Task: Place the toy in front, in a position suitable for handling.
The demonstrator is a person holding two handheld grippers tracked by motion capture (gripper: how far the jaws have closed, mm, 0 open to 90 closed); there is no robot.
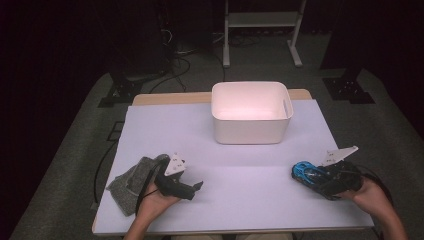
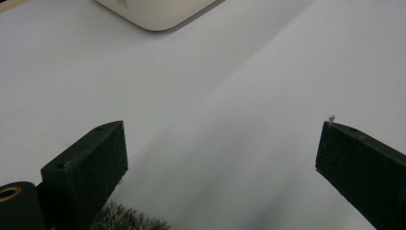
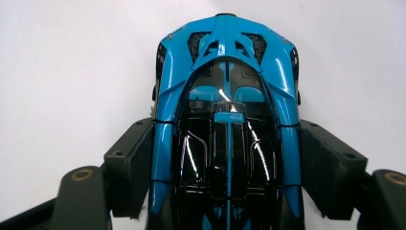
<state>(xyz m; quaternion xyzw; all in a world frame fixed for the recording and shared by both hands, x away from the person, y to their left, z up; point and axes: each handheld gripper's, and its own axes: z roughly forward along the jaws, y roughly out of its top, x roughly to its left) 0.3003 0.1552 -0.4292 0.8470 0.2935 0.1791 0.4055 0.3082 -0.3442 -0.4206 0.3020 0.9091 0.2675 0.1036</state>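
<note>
Right hand (image 1: 367,192) low, level; jaws clamp toy car (image 3: 227,129).

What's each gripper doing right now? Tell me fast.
Left gripper: jaws open, nothing between them, grey cloth beside it.
Right gripper: jaws closed on the blue toy car.

Bright tabletop, dark surroundings, soft shadows, glare on glossy car (image 3: 229,143)

White tub (image 1: 251,127) at the far middle of the white tabletop (image 1: 240,170), grey cloth (image 1: 131,182) at its near left edge
</note>
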